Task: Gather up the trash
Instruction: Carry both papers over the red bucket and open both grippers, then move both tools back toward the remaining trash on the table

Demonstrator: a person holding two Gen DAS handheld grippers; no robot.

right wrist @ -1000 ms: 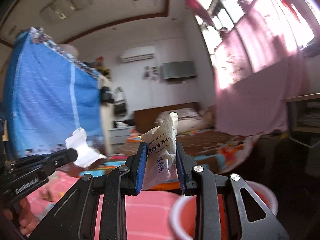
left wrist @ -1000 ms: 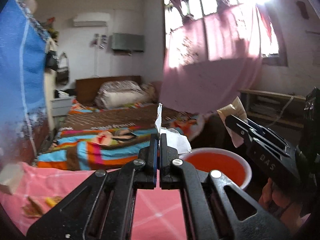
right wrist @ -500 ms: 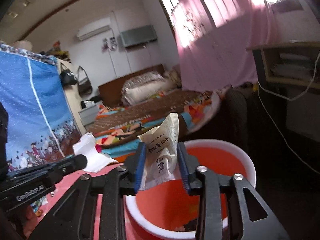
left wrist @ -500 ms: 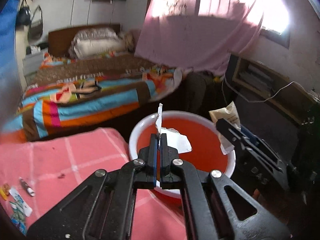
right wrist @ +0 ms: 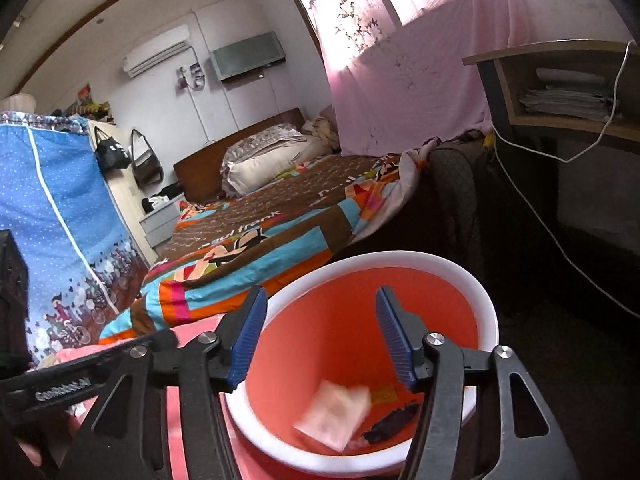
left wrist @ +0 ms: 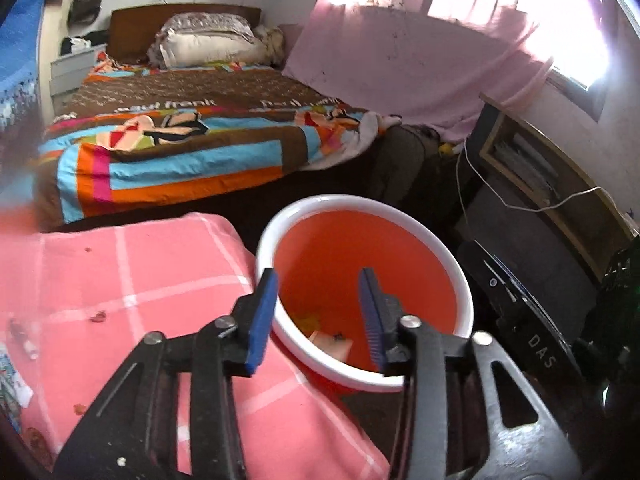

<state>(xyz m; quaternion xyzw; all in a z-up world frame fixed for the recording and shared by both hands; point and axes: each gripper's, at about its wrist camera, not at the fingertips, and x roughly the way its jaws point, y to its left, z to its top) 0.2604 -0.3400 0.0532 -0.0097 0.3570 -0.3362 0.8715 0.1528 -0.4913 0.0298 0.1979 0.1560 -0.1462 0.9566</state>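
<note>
An orange bin (left wrist: 464, 300) (right wrist: 486, 316) with a white rim stands beside the pink-clothed table (left wrist: 120, 280). My left gripper (left wrist: 318, 316) hangs over the bin's near rim, its jaws opening with nothing between them. My right gripper (right wrist: 320, 332) is above the bin mouth, jaws opening and empty. A pale snack packet (right wrist: 334, 412), blurred, is falling inside the bin among darker scraps (right wrist: 394, 420). Trash pieces (left wrist: 332, 344) lie at the bin's bottom in the left wrist view. The right gripper's body (left wrist: 532, 344) shows at the right of the left wrist view.
Small litter (left wrist: 24, 344) lies at the left edge of the pink cloth. A bed with a striped blanket (left wrist: 180, 148) stands behind the bin. A shelf unit (left wrist: 552, 184) with a white cable is to the right. A blue cloth wardrobe (right wrist: 56, 216) is on the left.
Both grippers swung down over the bin and opened. The white paper scrap left the left jaws and the packet left the right jaws, now dropping into the bin.
</note>
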